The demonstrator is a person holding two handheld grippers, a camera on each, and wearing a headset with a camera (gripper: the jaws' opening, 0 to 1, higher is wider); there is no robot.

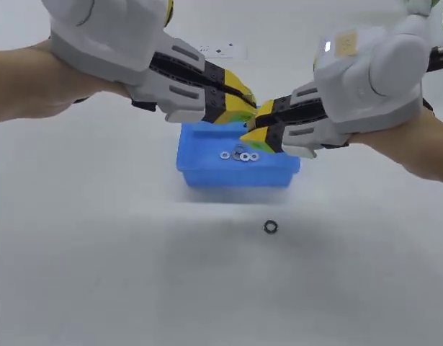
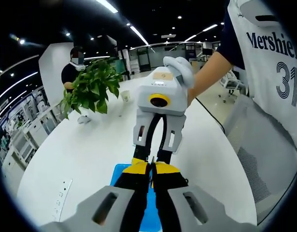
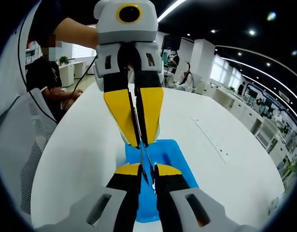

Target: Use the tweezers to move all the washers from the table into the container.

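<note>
The left claw (image 1: pixel 243 112) and right claw (image 1: pixel 254 134) pinch the tweezers (image 3: pixel 144 162) narrowly, tip to tip, above the container (image 1: pixel 235 177), while one washer (image 1: pixel 270 227) lies on the desk (image 1: pixel 99 274) on the person's side of the container, nearer the right claw.

We hold the white-and-yellow left gripper (image 1: pixel 239 109) in our left hand (image 1: pixel 41 79) and the matching right gripper (image 1: pixel 256 135) in our right hand (image 1: pixel 412 140). Both slant inward and down, tips almost meeting. Both pairs of jaws are pressed close on the thin metal tweezers (image 3: pixel 142 145) running between them.
</note>
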